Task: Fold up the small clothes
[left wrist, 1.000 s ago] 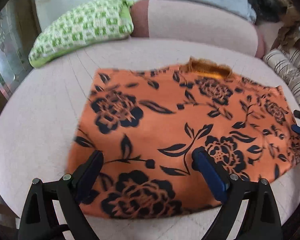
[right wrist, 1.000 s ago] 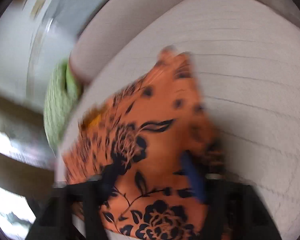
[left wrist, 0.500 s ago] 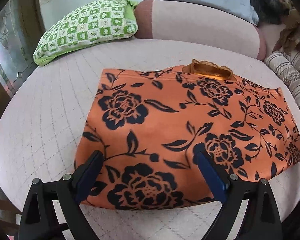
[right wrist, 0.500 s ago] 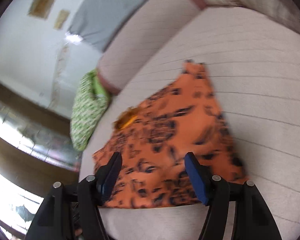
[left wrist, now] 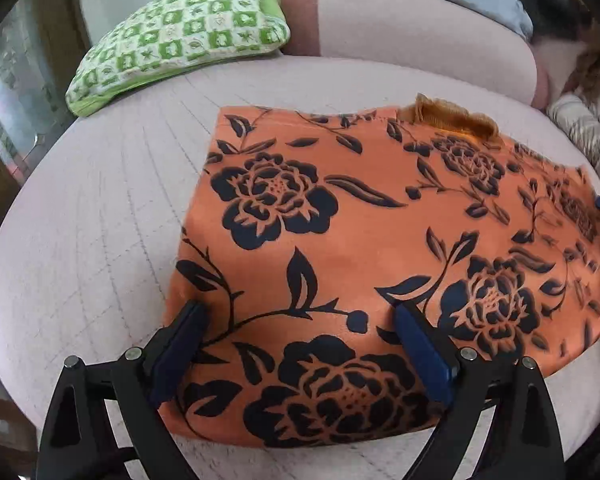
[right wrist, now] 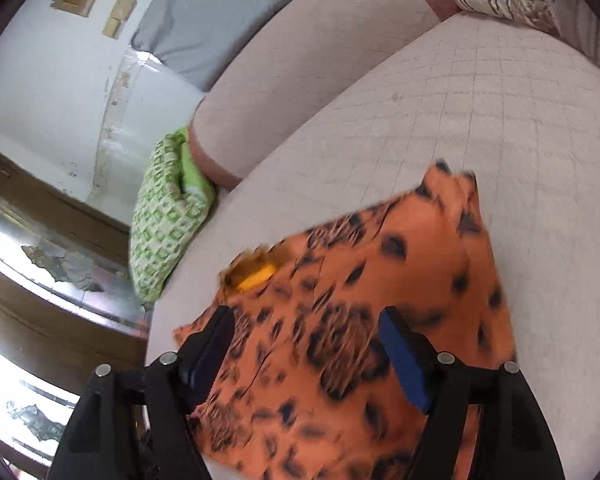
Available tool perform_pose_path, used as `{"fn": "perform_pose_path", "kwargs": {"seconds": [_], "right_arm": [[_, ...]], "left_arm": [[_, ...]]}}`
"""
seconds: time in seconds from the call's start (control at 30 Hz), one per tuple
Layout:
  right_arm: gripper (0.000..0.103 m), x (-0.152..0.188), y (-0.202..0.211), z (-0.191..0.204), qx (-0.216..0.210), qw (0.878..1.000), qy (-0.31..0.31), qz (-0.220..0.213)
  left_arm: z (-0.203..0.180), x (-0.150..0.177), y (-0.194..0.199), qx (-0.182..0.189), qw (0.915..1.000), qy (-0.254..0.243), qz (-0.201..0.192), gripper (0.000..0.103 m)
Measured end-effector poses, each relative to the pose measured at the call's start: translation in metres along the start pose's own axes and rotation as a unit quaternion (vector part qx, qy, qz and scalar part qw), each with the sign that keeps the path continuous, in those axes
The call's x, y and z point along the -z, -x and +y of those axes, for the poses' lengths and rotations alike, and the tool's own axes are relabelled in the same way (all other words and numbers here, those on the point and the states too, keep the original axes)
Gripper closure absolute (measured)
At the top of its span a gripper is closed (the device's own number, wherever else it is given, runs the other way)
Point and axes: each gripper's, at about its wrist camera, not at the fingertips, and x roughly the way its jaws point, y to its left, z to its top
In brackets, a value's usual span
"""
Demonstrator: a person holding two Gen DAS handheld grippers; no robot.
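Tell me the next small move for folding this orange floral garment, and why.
Probably lower the left tongs onto the near edge of the orange floral garment and close on it. Both the left and the right tongs are open and hold nothing, and the garment lies flat on the cushion, so another fold seems possible.

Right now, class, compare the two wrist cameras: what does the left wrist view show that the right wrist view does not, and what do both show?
Only the left wrist view shows the garment's black rose print sharply, and a dark-haired figure at the sofa's far end.

Only the right wrist view shows two tan plaques on the white wall and a bright window.

Both show the orange floral garment lying on the pale quilted sofa seat, the green checked cushion, and open blue-padded grippers: left gripper, right gripper.
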Motion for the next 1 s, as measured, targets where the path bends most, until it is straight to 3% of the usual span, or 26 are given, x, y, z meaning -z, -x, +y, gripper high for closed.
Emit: {"fn": "perform_pose_path", "kwargs": {"seconds": [0.03,0.1,0.2,0.27,0.3,0.33,0.37,0.43,0.5,0.6,0.67,0.8,0.9,1.0], "right_arm": [[0.025,-0.002,-0.008,-0.017,0.011,0.999,-0.033,0.016],[0.027,-0.004,0.001,-0.024,-0.027,0.997,-0.077,0.001],[0.026,-0.010,0.020,0.001,-0.047,0.998,-0.013,-0.027],[0.015,-0.018,0.010,-0.009,0.001,1.000,-0.010,-0.024],[0.015,-0.023,-0.001,-0.021,0.021,0.999,-0.023,-0.009],[0.015,-0.023,-0.007,-0.037,0.001,0.998,-0.063,0.001],[0.016,-0.022,0.006,-0.040,-0.013,0.996,-0.082,-0.020],[0.015,-0.015,0.033,-0.021,-0.026,0.997,-0.058,-0.042],[0.015,0.005,0.063,-0.001,-0.022,0.997,-0.025,-0.062],[0.015,0.050,0.090,0.008,-0.047,0.997,-0.013,-0.059],[0.015,0.092,0.105,-0.001,-0.047,0.997,-0.037,-0.057],[0.015,0.162,0.094,-0.031,-0.059,0.990,-0.127,-0.031],[0.015,0.176,0.094,-0.049,-0.072,0.983,-0.169,-0.020],[0.015,0.168,0.093,-0.057,-0.088,0.978,-0.185,-0.030]], "left_arm": [[-0.002,0.000,0.004,-0.001,1.0000,-0.006,-0.006,0.008],[-0.002,0.002,0.012,0.008,0.9998,-0.010,-0.012,0.008],[0.001,0.006,0.013,0.014,0.9997,-0.005,-0.019,0.008],[-0.001,0.008,0.010,0.009,0.9998,-0.013,-0.015,0.008],[-0.003,0.007,0.010,0.005,0.9997,-0.017,-0.016,0.008],[-0.004,0.008,0.011,0.007,0.9997,-0.016,-0.015,0.008],[-0.003,0.007,0.014,0.012,0.9997,-0.014,-0.014,0.008],[0.001,0.007,0.022,0.012,0.9997,-0.004,-0.023,0.008],[0.003,0.005,0.028,0.007,0.9996,0.005,-0.026,0.008],[0.003,0.001,0.035,0.012,0.9992,0.024,-0.029,0.008],[-0.002,0.001,0.042,0.018,0.9989,0.025,-0.034,0.008],[-0.014,0.005,0.057,0.035,0.9985,0.014,-0.039,0.008],[-0.020,0.009,0.064,0.037,0.9985,0.006,-0.039,0.008],[-0.024,0.011,0.068,0.033,0.9987,0.005,-0.038,0.008]]}}
